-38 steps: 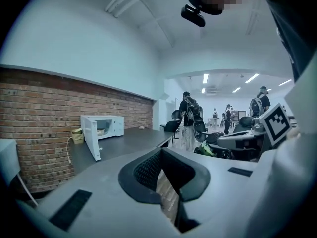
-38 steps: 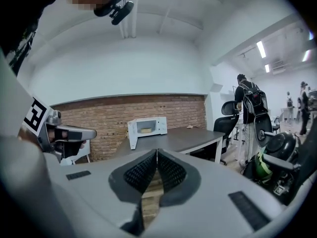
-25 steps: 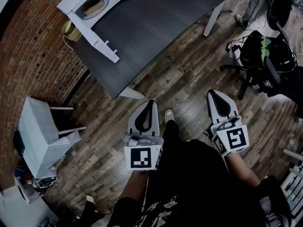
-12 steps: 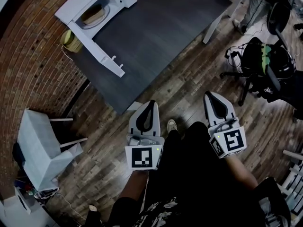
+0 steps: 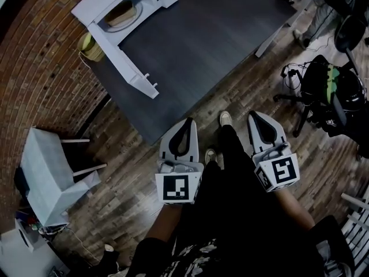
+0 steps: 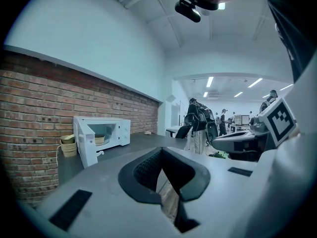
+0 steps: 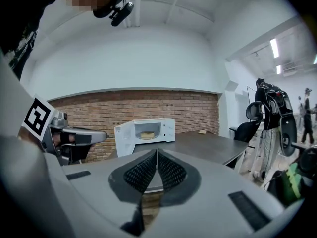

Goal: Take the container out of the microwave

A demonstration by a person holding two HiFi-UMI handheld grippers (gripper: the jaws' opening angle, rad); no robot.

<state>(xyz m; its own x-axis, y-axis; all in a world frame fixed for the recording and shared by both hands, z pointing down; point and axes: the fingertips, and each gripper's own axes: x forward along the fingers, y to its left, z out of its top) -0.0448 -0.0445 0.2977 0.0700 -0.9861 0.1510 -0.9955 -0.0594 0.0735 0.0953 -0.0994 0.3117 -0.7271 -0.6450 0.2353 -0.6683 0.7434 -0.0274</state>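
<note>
Left tool (image 5: 188, 120) & right tool (image 5: 253, 115) both shut, empty; unopened at the microwave (image 5: 101, 0), they'd prob. shove the container (image 5: 122, 13) deeper.

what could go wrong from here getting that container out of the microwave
1. The open door sticks out across the table toward the person, so the left gripper could knock it on the way in.
2. The left gripper and the right gripper are both shut and empty. Reaching in like that would probably shove the container deeper into the microwave instead of gripping it.
</note>
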